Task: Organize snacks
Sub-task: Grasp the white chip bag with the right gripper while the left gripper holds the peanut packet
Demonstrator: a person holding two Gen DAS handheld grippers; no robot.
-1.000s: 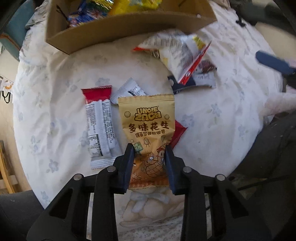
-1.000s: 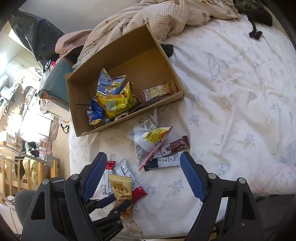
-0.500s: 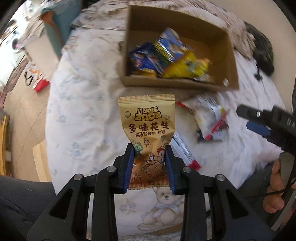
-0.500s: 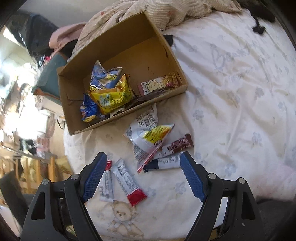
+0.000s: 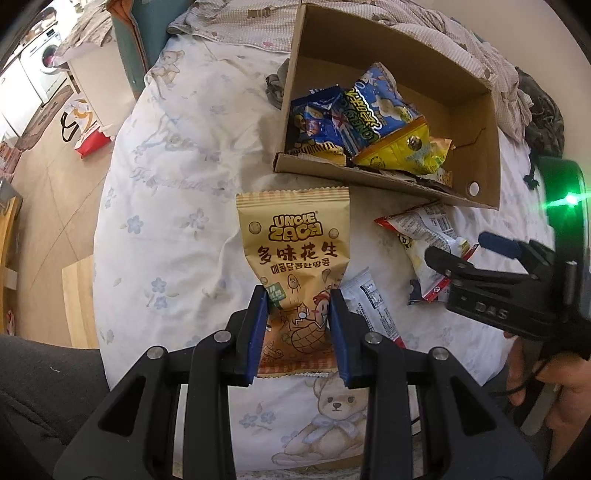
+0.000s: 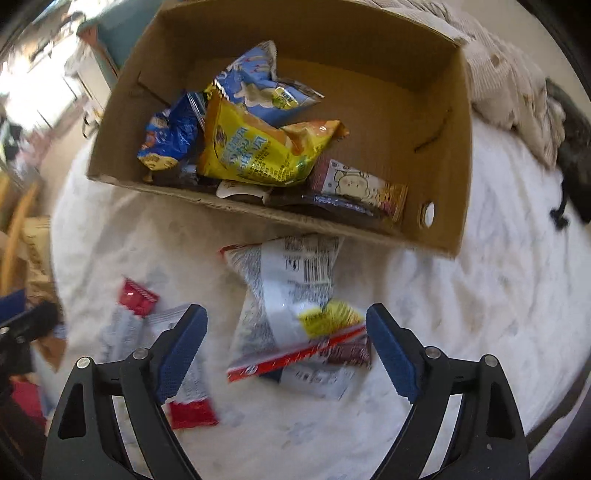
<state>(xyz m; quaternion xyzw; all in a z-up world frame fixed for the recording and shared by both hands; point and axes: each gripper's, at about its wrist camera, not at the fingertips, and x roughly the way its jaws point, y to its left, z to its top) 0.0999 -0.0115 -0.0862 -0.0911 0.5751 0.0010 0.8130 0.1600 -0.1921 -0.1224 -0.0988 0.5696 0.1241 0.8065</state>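
My left gripper [image 5: 297,295] is shut on an orange Uncle Zach peanut bag [image 5: 295,254] and holds it up above the bed, short of the cardboard box [image 5: 484,133]. The box [image 6: 458,155] holds blue and yellow snack bags [image 6: 258,151] and a small pink bar [image 6: 358,186]. My right gripper [image 6: 286,321] is open and empty, low over a white snack bag with a red edge [image 6: 291,295] on the sheet. It shows at the right of the left wrist view [image 5: 495,247].
Red-and-white bars [image 6: 184,387] and a brown bar [image 6: 351,352] lie loose on the white flowered sheet [image 6: 461,314]. A checked quilt [image 5: 229,26] lies behind the box. The bed edge drops to a wooden floor [image 5: 48,184] on the left.
My left gripper has lifted the peanut bag off the bed and swung toward the box. My right gripper has moved down and forward, closer to the white bag and the box.
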